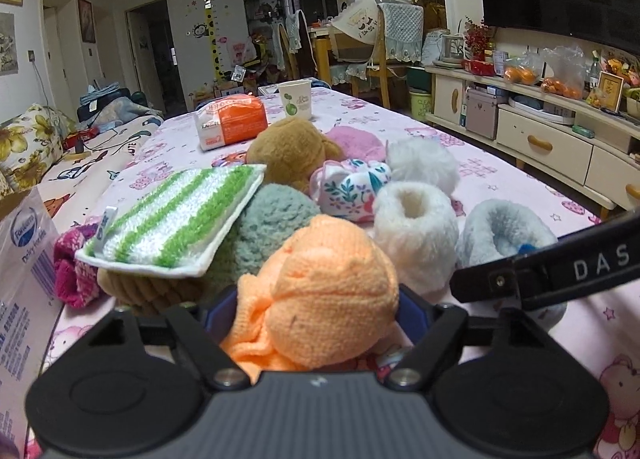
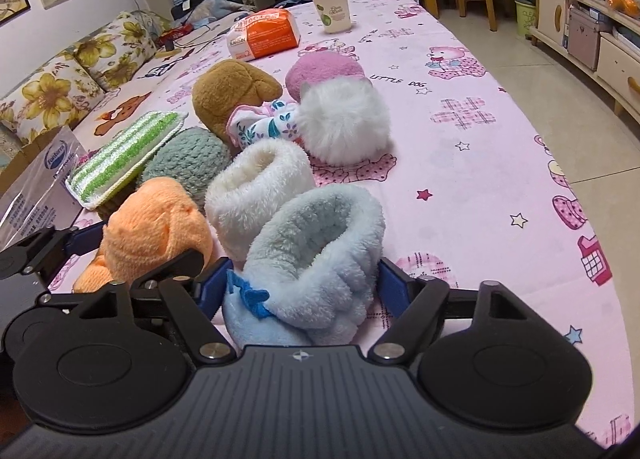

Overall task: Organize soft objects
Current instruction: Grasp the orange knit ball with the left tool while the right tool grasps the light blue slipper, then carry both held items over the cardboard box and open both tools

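A table under a pink cartoon-print cloth (image 2: 460,131) fills both views, with a floral sofa (image 2: 80,71) along its 9 o'clock side and a cream cabinet (image 1: 540,139) at 3 o'clock in the left wrist view.

The soft things lie bunched on the cloth. In the right wrist view a pale blue fleece bootie (image 2: 316,259) sits between the blue pads of the right gripper (image 2: 302,283), whose jaws stand closed against its fleece on both sides, opening up. At 11 o'clock of it, touching, stands a cream fleece bootie (image 2: 256,195). Beyond that lie a white fluffy ball (image 2: 344,123), a floral cloth bundle (image 2: 264,123), a brown plush toy (image 2: 232,95) and a pink knit piece (image 2: 324,71).

In the left wrist view an orange knit piece (image 1: 320,291) fills the left gripper (image 1: 316,311), jaws pressed to its sides. At 11 o'clock of it a grey-green knit ball (image 1: 272,219) props up a tilted green-striped pad (image 1: 176,219), with a magenta knit piece (image 1: 72,271) at 9 o'clock.

Farther off stand an orange tissue pack (image 1: 232,121) and a paper cup (image 1: 295,99). A clear printed bag (image 1: 24,279) lies at the 9 o'clock edge.
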Motion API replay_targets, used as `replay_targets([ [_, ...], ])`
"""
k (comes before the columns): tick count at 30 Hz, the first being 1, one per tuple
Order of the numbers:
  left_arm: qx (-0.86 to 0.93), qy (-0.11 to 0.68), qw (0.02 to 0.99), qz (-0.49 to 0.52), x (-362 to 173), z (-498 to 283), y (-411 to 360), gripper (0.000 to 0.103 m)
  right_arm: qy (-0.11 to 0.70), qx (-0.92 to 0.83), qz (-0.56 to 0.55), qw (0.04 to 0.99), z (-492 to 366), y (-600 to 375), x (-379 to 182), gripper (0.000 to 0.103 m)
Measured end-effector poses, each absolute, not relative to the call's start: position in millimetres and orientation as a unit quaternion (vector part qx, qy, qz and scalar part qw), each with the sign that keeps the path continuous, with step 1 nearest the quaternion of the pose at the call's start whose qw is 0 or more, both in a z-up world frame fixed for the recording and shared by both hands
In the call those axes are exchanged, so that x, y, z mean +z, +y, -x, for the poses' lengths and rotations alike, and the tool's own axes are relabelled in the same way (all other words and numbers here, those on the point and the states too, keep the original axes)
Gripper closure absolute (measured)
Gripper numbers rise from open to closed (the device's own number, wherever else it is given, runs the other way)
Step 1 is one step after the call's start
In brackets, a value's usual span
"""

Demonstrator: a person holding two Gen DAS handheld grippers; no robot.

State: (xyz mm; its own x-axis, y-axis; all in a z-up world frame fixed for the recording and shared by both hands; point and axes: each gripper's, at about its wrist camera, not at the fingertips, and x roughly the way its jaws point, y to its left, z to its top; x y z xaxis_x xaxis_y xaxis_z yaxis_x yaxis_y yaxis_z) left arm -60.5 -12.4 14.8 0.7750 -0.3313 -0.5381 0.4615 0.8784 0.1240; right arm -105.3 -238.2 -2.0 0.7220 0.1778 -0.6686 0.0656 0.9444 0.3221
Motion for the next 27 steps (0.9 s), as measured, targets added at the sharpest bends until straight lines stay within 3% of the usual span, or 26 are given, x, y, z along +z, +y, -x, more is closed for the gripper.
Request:
replay_targets([
  [3,-0.214,0.265,0.933,-0.114,17.2,58.1,-10.5,0.028,0.371,0.042,-0.175,0.911,104.5,-240.3,-1.8,0.029],
  [11,-0.217,0.255,0.939,-0.075,30.0,59.7,0.0,0.031,0.362,0.047,-0.166,0.916,106.3,-236.2,0.7,0.045],
  [27,-0.215,0.209,0.954,0.000,64.1,72.9,36.9,0.031,0.294,0.024,-0.146,0.944,114.6,-229.7,28.0,0.050],
])
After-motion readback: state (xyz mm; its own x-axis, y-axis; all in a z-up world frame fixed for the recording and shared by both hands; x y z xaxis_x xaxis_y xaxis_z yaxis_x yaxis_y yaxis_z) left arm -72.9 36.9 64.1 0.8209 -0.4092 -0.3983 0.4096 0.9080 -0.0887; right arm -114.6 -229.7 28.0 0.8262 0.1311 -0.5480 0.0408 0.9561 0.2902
